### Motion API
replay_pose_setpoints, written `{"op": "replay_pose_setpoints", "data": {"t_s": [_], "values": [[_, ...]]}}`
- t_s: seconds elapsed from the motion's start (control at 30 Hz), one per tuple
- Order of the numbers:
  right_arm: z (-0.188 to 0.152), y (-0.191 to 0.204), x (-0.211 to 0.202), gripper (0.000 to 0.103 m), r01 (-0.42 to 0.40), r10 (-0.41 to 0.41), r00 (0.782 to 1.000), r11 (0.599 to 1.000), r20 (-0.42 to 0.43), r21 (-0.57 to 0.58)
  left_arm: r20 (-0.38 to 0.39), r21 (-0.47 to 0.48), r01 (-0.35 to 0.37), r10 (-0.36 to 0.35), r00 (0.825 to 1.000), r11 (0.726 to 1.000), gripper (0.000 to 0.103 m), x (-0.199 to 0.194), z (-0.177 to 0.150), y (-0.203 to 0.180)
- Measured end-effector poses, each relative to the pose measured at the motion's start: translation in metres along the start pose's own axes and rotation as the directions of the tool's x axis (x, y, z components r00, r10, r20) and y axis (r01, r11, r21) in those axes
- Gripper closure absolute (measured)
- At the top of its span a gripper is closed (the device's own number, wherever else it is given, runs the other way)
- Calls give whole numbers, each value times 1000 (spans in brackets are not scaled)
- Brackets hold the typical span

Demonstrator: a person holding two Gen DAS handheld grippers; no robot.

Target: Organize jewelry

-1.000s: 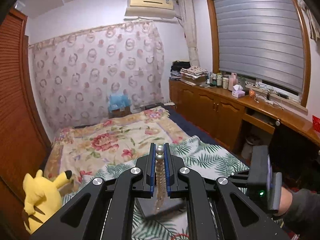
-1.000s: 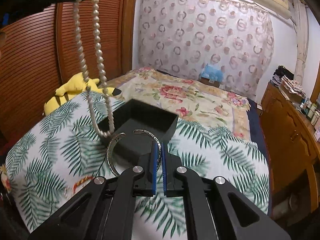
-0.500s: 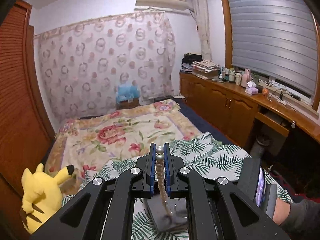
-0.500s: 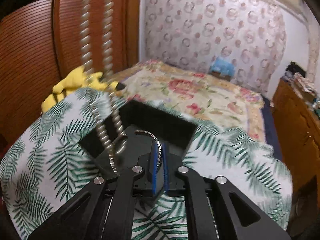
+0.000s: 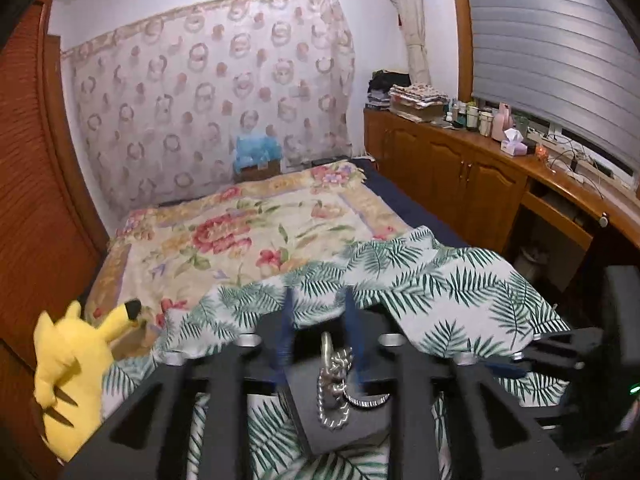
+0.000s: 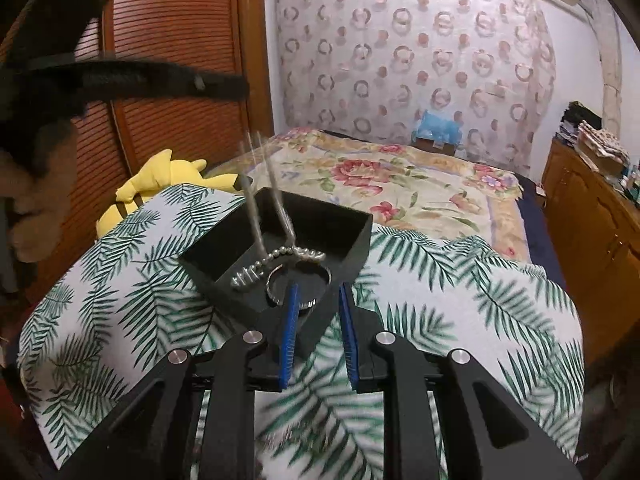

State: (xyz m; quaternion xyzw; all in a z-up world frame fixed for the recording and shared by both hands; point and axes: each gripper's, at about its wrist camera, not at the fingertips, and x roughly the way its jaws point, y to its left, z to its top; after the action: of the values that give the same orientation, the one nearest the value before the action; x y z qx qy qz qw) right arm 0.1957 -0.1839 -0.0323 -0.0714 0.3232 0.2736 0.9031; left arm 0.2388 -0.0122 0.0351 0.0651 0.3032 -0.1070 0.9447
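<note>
As both sets of jaws are opening, the pearl necklace (image 6: pixel 276 258) that hung pinched in the left gripper (image 5: pixel 320 344) a second ago is dropping into the black tray (image 6: pixel 362 240), its lower beads already piled on the floor. The bangle (image 6: pixel 298 284) has left the right gripper (image 6: pixel 318 336), whose narrow gap is now empty, and lies at the tray's near edge. Both pieces look stowed.

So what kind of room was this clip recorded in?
Almost certainly a home bedroom: a bed with a floral quilt fills most of the view, a yellow plush toy sits by a slatted wooden wardrobe, and a wooden cabinet run below the shuttered window carries folded clothes and toiletries.
</note>
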Motion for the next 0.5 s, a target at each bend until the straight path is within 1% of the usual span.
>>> {"op": "replay_pose_setpoints", "data": {"t_s": [0.07, 0.13, 0.2, 0.3, 0.33, 0.5], "values": [[-10, 4, -16, 80, -3, 3, 1000, 1000, 17, 0, -7, -19, 3, -3, 1000, 1000, 62, -7, -16, 1], [-22, 8, -32, 80, -17, 17, 999, 1000, 33, 16, -13, -24, 10, -10, 1000, 1000, 56, -19, -36, 0], [-35, 15, -46, 80, -15, 14, 999, 1000, 40, 12, -8, -26, 17, -17, 1000, 1000, 49, -29, -51, -2], [-54, 23, -60, 80, -34, 33, 999, 999, 39, 26, -6, -36, 24, -24, 1000, 999, 45, -50, -82, -5], [-60, 26, -64, 80, -40, 39, 999, 999, 37, 25, -13, -41, 35, -36, 999, 999, 45, -56, -93, -8], [-86, 41, -74, 80, -34, 34, 999, 999, 5, 3, -47, -65, 56, -59, 997, 996, 41, -74, -136, -11]]}}
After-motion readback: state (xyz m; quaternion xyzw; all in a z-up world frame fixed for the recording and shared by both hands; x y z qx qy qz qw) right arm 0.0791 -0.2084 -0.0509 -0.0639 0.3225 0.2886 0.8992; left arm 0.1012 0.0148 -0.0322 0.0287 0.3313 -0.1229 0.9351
